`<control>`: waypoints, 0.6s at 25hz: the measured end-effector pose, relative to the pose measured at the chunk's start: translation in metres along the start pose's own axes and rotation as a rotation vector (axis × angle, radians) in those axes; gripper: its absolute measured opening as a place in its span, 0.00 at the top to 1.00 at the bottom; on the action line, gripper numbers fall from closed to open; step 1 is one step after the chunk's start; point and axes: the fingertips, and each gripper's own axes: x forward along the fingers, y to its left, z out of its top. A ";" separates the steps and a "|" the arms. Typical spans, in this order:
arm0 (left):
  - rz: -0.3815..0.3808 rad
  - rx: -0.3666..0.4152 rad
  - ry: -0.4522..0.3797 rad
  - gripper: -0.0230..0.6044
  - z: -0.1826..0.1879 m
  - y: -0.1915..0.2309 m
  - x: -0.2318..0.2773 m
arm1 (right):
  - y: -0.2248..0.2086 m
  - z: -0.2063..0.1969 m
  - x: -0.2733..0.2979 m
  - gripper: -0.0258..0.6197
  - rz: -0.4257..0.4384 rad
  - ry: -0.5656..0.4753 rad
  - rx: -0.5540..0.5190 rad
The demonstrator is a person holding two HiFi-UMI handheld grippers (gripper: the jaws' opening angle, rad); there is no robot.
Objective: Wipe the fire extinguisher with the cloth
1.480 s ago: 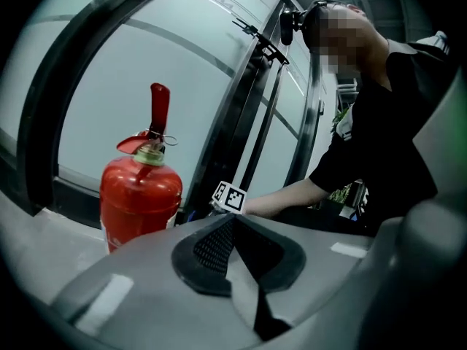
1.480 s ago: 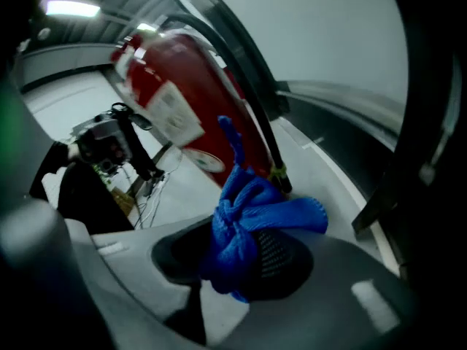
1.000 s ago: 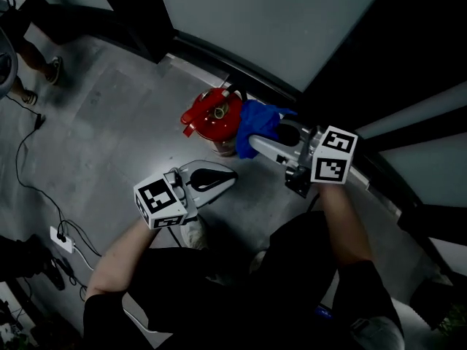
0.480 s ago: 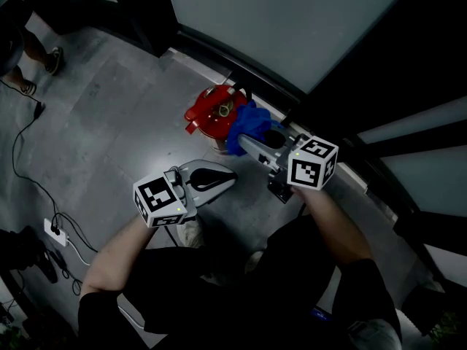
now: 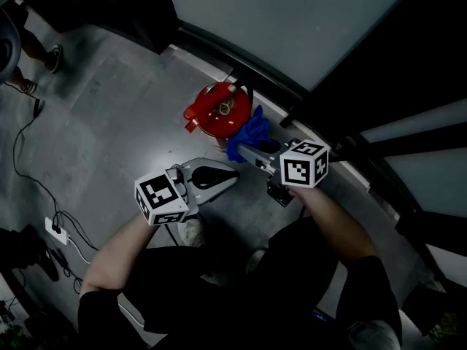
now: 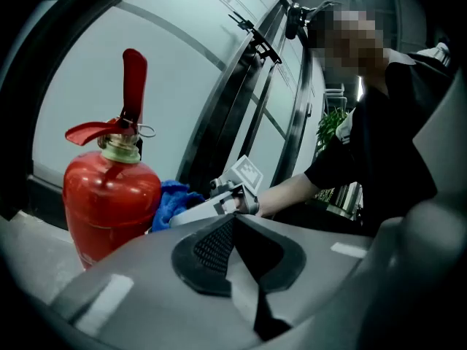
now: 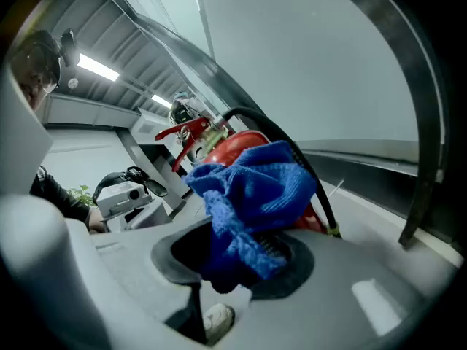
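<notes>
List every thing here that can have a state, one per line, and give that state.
Red metal fire extinguisher: upright on the floor.
Blue terry cloth: bunched, clamped in the right gripper, beside the extinguisher's body.
Right gripper: shut on the cloth.
Left gripper: shut, empty, clear of the extinguisher.

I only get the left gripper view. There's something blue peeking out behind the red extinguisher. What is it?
Observer: A cloth. The right gripper view shows the right gripper with its jaws clamped on it.
Kid: Is it on the extinguisher?
Observer: In the head view the cloth looks pressed against the extinguisher, on the side nearest that gripper.
Kid: Anything on the floor I might trip on?
Observer: A white power strip lies far off to your left.
</notes>
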 end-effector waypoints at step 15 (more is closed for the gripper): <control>0.009 -0.027 0.026 0.95 -0.015 0.001 -0.007 | -0.058 -0.061 0.032 0.75 -0.025 0.183 0.156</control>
